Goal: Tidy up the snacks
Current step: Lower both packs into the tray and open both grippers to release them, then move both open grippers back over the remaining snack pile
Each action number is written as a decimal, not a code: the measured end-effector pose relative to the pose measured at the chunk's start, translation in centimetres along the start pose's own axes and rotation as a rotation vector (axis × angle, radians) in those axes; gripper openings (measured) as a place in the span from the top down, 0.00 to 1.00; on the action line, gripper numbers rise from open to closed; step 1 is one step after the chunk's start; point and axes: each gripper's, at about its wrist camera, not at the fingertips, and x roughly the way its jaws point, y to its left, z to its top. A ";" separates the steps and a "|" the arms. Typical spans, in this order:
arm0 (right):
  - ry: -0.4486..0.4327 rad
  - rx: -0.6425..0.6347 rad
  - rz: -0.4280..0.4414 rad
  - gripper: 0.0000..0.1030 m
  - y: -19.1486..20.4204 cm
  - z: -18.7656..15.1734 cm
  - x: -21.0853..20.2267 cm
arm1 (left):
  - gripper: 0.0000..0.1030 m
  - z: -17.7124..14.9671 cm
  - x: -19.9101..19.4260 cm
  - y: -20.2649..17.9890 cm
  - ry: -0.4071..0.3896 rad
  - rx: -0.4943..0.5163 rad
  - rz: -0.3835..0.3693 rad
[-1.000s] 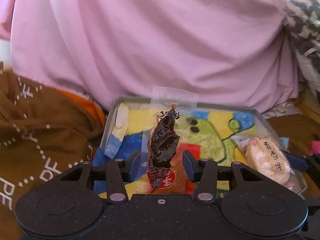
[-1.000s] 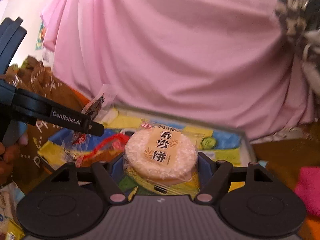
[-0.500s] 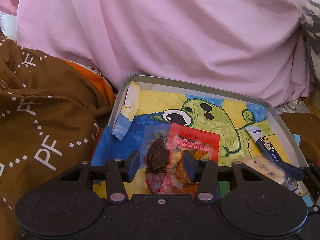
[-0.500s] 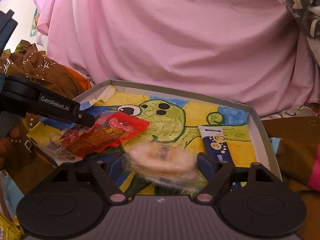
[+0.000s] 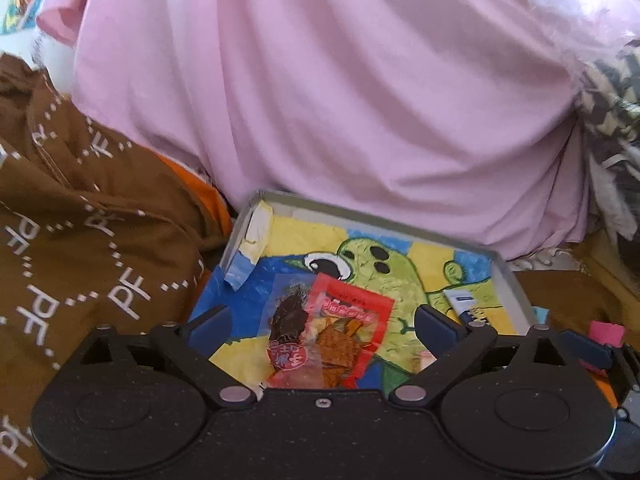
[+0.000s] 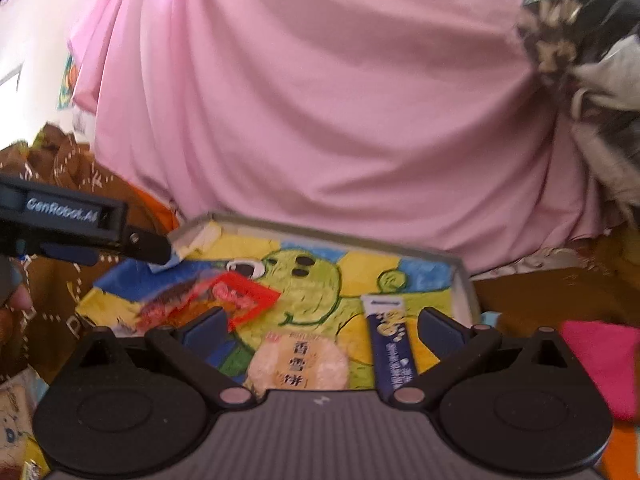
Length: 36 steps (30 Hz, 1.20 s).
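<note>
We hold both grippers over the painted tray [image 6: 464, 280], low centre of each view. Left gripper [image 5: 322, 322]: jaws spread wide, nothing between them; the dark jerky packet [image 5: 286, 320] and the red snack packet [image 5: 344, 340] lie flat on the tray just ahead, overlapping, long axes running away from us. Right gripper [image 6: 320, 326]: jaws likewise apart and empty; the round rice cracker [image 6: 298, 364] sits on the tray directly below and between them, the blue stick sachet [image 6: 390, 340] beside it toward frame right, long axis pointing away. Count in tray: four snacks, one of each. More packets show at lower left, off the tray; our left gripper seems nearer those.
</note>
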 end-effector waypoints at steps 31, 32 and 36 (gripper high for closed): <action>-0.103 0.025 -0.026 0.00 2.8 -3.0 -20.1 | 0.01 -7.2 -15.7 -2.8 0.030 -0.036 -0.019; -0.095 0.027 -0.023 0.00 2.9 -3.3 -20.4 | 0.01 -7.5 -15.9 -2.7 0.042 -0.042 -0.016; -0.047 0.047 -0.024 0.00 3.1 -5.4 -21.4 | 0.01 -9.3 -16.5 -2.3 0.078 -0.077 0.004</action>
